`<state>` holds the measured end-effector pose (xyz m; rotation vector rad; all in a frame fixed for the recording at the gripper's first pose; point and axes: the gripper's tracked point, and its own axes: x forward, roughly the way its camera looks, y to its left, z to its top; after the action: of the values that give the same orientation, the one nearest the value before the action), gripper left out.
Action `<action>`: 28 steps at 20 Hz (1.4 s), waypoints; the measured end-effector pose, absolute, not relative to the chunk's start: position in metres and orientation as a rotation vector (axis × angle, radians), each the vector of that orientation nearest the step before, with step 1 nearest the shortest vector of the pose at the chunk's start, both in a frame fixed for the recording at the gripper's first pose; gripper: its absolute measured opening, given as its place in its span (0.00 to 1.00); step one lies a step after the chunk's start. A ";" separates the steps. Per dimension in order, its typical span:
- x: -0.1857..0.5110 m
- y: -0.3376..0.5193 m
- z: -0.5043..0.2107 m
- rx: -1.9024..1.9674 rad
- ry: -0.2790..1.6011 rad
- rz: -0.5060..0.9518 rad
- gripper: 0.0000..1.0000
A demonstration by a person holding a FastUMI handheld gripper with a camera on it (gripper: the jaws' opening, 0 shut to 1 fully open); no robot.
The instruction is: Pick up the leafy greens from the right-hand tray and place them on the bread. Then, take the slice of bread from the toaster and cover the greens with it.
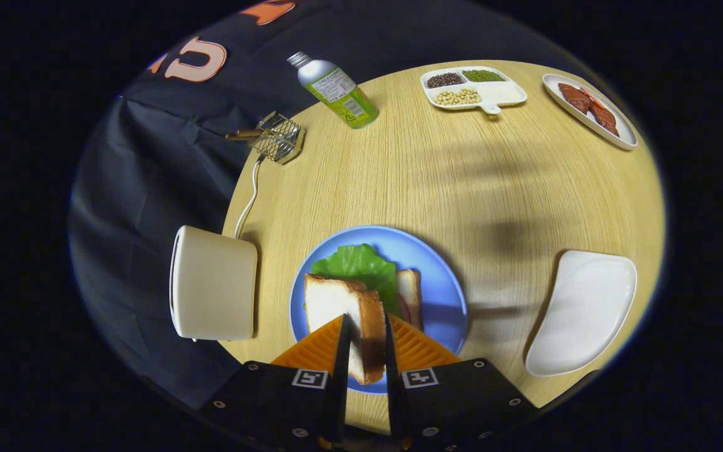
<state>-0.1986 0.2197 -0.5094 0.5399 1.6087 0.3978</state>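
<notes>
Right now my tongs (364, 339) are closed down on a slice of bread (352, 320), one finger pressed against each broad face, the slice standing on edge between them with its browned crust facing me. I hold it over the blue plate (440, 289). Just ahead of the fingers on that plate lie the leafy greens (358, 265), spread flat, and beneath their right side the edge of another bread slice (410, 295) shows, with a thin sliver of something red (404, 307) beside it; I cannot tell what that is.

Just left of the plate stands the toaster (214, 282), its white cord (248, 194) running away toward a small wire rack (278, 138) near the tabletop's far edge. To the right of the plate sits a white tray (584, 314), well apart from my fingers. Far beyond them on the wooden tabletop (462, 169) lie a tilted bottle (336, 91), a divided dish (499, 94) with beans and grains, and a long white plate (625, 135) with reddish meat strips (590, 107).
</notes>
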 end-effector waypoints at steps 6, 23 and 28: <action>-0.183 0.194 -0.502 0.427 1.542 0.340 0.44; 0.006 0.072 -0.201 0.225 0.580 0.178 0.52; 0.019 0.013 -0.111 0.179 0.343 0.042 0.57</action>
<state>0.0193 0.0131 -0.1114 0.1786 0.3428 0.0417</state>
